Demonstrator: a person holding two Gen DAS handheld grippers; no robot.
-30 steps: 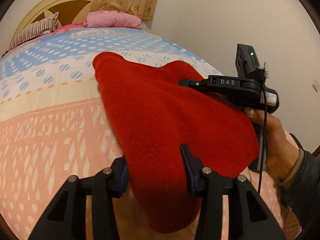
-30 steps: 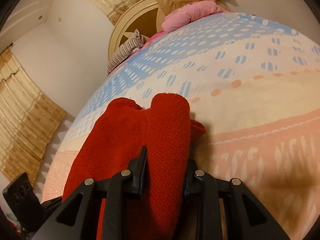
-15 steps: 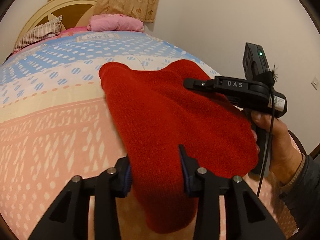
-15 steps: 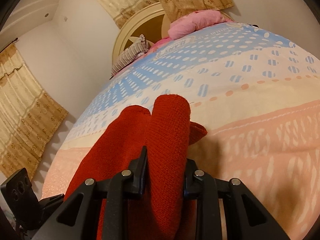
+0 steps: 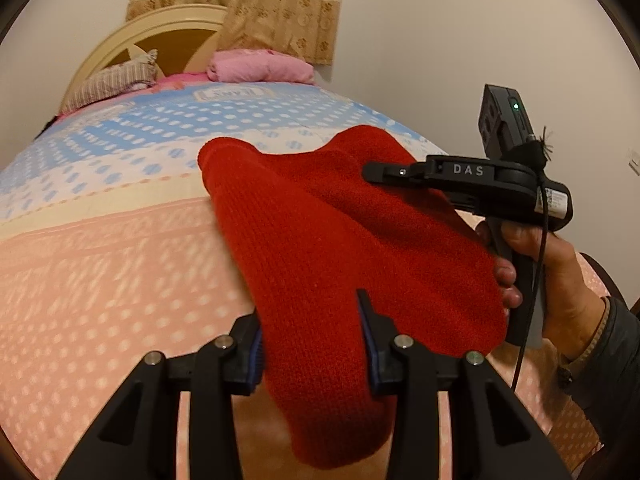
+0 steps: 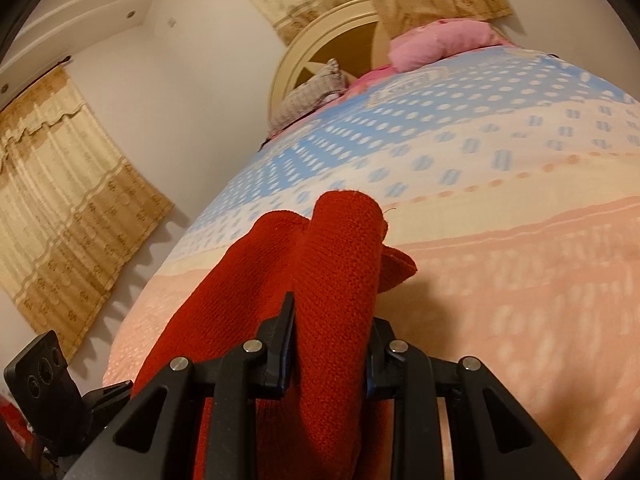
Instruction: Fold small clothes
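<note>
A small red knitted garment (image 5: 320, 248) hangs between my two grippers above the bed. My left gripper (image 5: 310, 330) is shut on its near edge, and cloth droops below the fingers. My right gripper (image 6: 330, 338) is shut on the other edge, where the red garment (image 6: 336, 264) bunches into a thick roll. In the left wrist view the right gripper's body (image 5: 472, 182) and the hand holding it sit at the right, against the cloth. The far end of the garment lies low over the bedspread.
The bed (image 5: 100, 264) has a pink, cream and blue dotted bedspread. A pink pillow (image 5: 260, 66) and a striped pillow (image 5: 112, 82) lie by the round headboard (image 5: 160, 34). Walls and tan curtains (image 6: 60, 168) surround the bed. The left gripper's body (image 6: 44, 384) shows low left.
Both grippers have stayed shut on the garment. Both views have tilted up, so the headboard and wall show more and the bed sits lower in the frames.
</note>
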